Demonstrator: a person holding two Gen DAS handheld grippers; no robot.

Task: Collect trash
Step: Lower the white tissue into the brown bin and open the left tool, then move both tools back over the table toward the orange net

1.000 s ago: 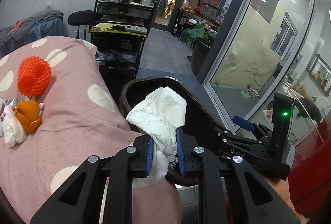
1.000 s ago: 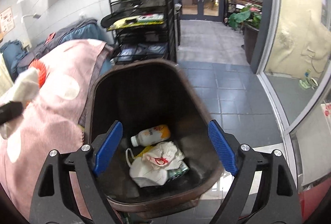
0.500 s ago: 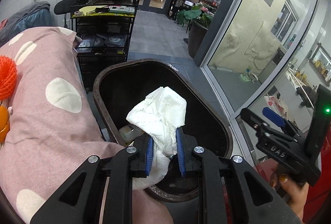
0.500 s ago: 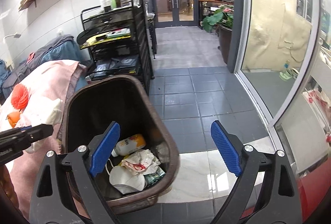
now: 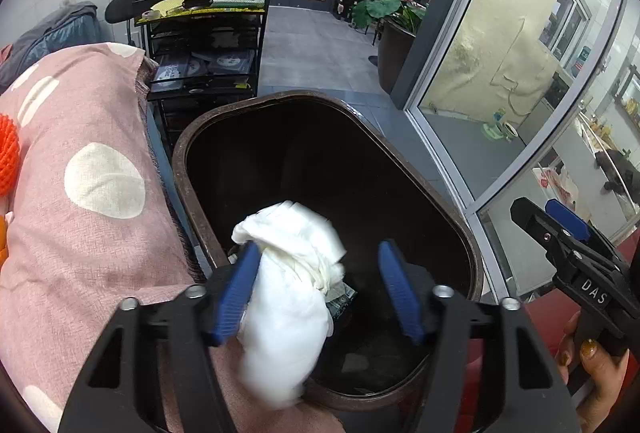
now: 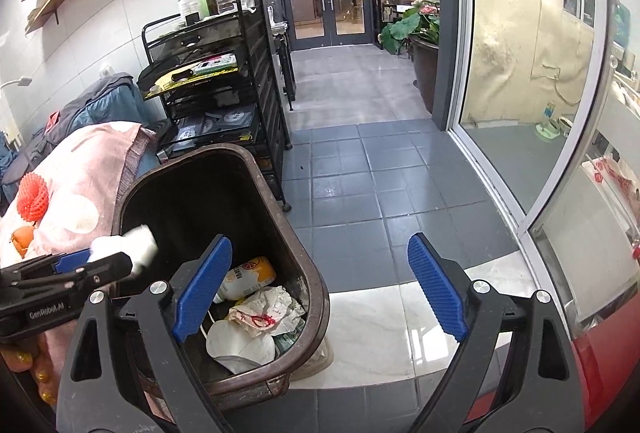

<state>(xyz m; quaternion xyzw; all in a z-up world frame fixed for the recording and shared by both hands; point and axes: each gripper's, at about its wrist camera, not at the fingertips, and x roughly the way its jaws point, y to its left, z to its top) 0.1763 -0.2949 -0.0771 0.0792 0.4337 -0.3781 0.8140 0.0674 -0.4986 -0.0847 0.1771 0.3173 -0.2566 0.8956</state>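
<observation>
My left gripper [image 5: 318, 253] hangs over the brown trash bin [image 5: 180, 161], and its jaws are opening. A crumpled white tissue [image 5: 288, 273] sits between them, blurred, against the left pad and clear of the right one. The right wrist view shows that gripper [image 6: 116, 257] at the bin's left rim [image 6: 304, 265] with the tissue [image 6: 138, 241] at its tip. My right gripper [image 6: 318, 245] is open and holds nothing, over the bin's near right edge and the floor. It also shows at the right [image 5: 536, 207]. Inside the bin lie a bottle [image 6: 250, 275], crumpled paper [image 6: 268, 313] and a white mask [image 6: 240, 345].
A pink spotted cloth [image 5: 80, 193] covers the surface left of the bin, with an orange foam net [image 6: 34, 195] and orange peel [image 6: 22, 237] on it. A black wire rack [image 6: 216, 93] stands behind the bin. Grey tiled floor [image 6: 360, 173] and a glass wall [image 6: 520, 73] lie to the right.
The left jaws, shut on the tissue before, have spread wide and the tissue has slipped lower between them. The left gripper came over the bin. The right gripper swung rightward.
</observation>
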